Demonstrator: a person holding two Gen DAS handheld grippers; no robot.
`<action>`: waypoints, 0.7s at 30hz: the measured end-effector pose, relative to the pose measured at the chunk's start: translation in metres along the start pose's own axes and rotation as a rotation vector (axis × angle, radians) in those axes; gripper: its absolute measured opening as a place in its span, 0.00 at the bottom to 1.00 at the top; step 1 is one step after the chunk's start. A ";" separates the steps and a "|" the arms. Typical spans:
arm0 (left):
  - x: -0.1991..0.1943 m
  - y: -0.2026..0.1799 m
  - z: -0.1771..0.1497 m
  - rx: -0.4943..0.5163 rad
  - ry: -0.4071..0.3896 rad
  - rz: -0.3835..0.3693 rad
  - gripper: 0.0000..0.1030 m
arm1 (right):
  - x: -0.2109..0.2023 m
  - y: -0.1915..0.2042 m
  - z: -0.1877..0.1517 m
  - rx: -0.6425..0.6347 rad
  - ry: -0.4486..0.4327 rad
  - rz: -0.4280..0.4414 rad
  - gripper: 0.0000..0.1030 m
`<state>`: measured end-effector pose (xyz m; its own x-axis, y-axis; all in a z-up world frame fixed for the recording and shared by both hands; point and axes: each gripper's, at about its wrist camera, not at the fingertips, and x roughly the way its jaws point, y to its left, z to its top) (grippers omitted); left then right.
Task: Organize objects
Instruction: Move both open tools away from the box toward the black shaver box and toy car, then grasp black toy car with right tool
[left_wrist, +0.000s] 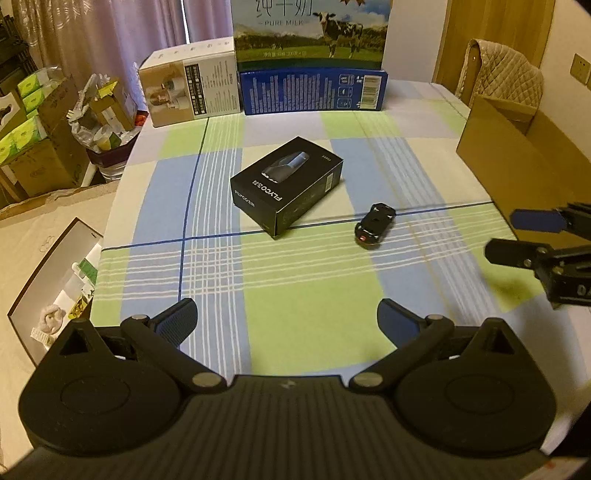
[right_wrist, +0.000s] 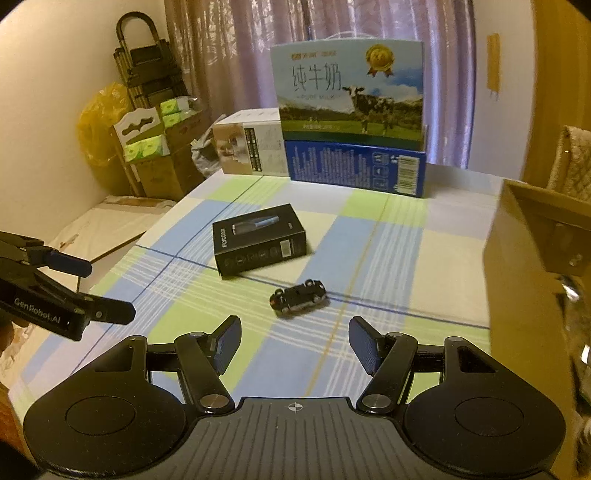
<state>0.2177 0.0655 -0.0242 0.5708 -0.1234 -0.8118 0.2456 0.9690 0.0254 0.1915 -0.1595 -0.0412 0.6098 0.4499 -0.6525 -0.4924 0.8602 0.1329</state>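
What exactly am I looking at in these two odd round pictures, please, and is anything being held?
Each picture comes from a fisheye camera on a hand-held two-finger gripper, looking forward along its fingers. One shows the left gripper at its bottom edge, the other the right gripper; each also catches the other tool at its side. Both are open and hold nothing. On the checked tablecloth lie a black FLYCO box and, apart from it, a small black toy car. At the far edge stand a milk carton and other boxes; an open cardboard box sits on the right.
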 end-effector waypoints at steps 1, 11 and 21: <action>0.004 0.002 0.001 0.000 0.001 -0.003 0.99 | 0.008 -0.001 0.002 -0.002 0.001 0.001 0.60; 0.042 0.019 0.011 0.027 0.007 -0.017 0.99 | 0.064 -0.007 0.000 -0.024 0.001 0.026 0.77; 0.069 0.033 0.019 0.022 0.002 -0.034 0.99 | 0.118 -0.001 -0.004 -0.197 0.025 0.043 0.81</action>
<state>0.2799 0.0844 -0.0689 0.5600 -0.1559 -0.8137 0.2818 0.9594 0.0101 0.2616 -0.1079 -0.1211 0.5713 0.4767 -0.6682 -0.6311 0.7756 0.0138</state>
